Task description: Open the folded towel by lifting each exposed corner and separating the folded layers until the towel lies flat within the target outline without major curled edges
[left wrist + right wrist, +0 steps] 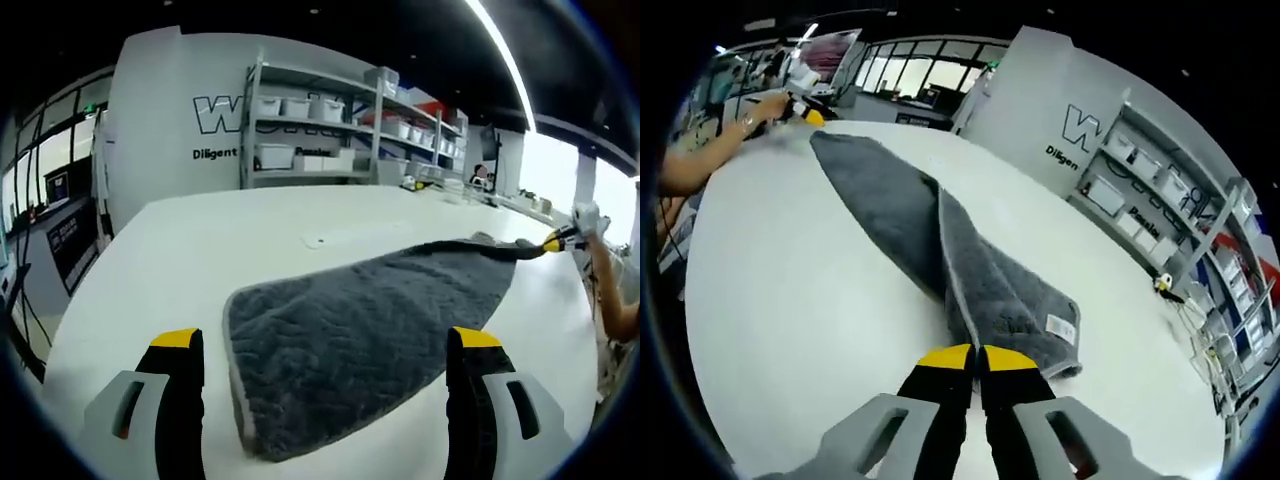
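Room: white partition wall (pixel 170 110) with dark lettering, metal shelving (pixel 330 120) loaded with pale storage bins behind it, a bright ceiling light strip at 1 o'clock in the left gripper view, glazed windows (pixel 920 75) at 12 o'clock in the right gripper view.
Surface: broad white bench (pixel 190 260), its curved edge running round from 9 to 7 o'clock in the left gripper view.
Towel: dark grey plush towel (pixel 360 330) with a chevron weave and a pale bound hem, lying on the bench, stretched long toward 2 o'clock in the left gripper view.
Towel edges: near short edge flat on the bench between the left jaws; in the right gripper view one long edge folds over the other along a central seam, and a white care label (pixel 1061 326) shows at 4 o'clock beside a curled corner.
Left hand-held gripper (pixel 325 345): yellow-tipped black jaws spread wide apart, on either side of the towel's near end, nothing clamped; also seen far off at 11 o'clock in the right gripper view, by a person's forearm (pixel 700 160).
Right hand-held gripper (pixel 976 358): jaws pressed together, pinching the towel's gathered end; in the left gripper view it appears at 2 o'clock, at the towel's far tip.
Open room: bare bench at 9 o'clock of the towel in both views, and more bare bench at 3 o'clock in the right gripper view.
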Motion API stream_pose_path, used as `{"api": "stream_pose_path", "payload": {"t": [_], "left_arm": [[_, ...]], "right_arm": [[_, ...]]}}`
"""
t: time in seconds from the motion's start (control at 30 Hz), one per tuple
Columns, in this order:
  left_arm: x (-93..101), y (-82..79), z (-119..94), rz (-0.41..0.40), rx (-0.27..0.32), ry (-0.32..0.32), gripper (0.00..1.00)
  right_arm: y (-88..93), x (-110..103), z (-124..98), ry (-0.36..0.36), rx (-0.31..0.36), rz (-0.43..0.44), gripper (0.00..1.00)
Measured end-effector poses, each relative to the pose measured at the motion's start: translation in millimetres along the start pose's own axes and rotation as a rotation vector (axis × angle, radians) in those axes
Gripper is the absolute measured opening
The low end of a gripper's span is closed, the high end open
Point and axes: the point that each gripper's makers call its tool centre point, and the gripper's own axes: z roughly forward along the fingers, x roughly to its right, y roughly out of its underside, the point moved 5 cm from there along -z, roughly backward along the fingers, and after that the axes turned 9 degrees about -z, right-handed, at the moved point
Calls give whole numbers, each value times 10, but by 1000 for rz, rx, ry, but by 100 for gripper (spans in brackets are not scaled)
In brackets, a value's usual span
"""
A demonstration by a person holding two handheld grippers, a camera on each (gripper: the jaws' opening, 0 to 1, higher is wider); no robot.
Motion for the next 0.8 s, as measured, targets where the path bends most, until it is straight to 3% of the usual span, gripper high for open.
{"api": "stream_pose_path", "payload": {"t": [0.37, 0.67, 0.8], "left_arm": [[-38, -48, 1, 20, 12, -9, 99], [-52, -45, 11, 18, 15, -24, 99], [-79, -73, 10, 22, 42, -59, 99]], "right_arm": [[399, -126, 25, -94, -101, 40, 0], [483, -191, 110, -137, -130, 57, 0], [508, -199, 115, -147, -122, 85, 0]]}}
